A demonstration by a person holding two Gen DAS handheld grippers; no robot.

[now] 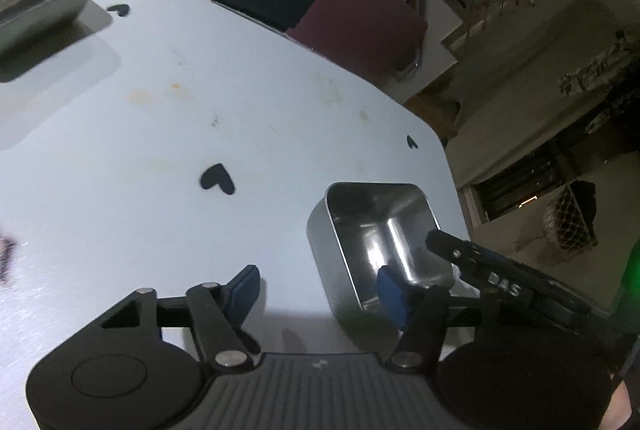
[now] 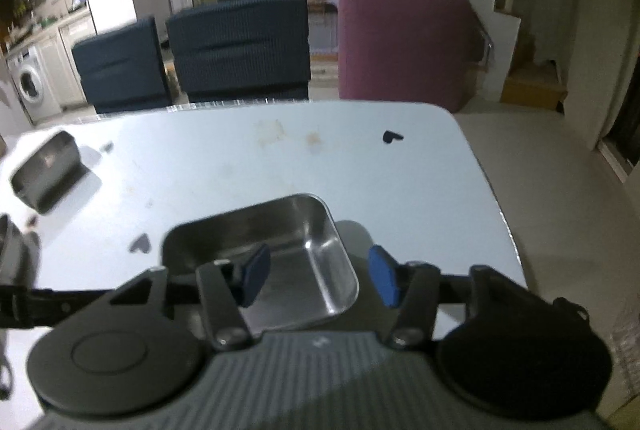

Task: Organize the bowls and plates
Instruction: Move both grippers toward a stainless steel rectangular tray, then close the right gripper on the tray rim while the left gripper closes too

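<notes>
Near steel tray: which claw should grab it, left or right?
Right, probably. The right claw already straddles the near steel tray's right wall, pads apart. The left claw has only one pad at its near wall, the other over bare table.

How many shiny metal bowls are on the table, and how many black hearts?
Shiny metal bowls: 2, a near bowl and a far bowl
Black hearts: 3, a left heart, a middle heart and a right heart
Total: 5
</notes>
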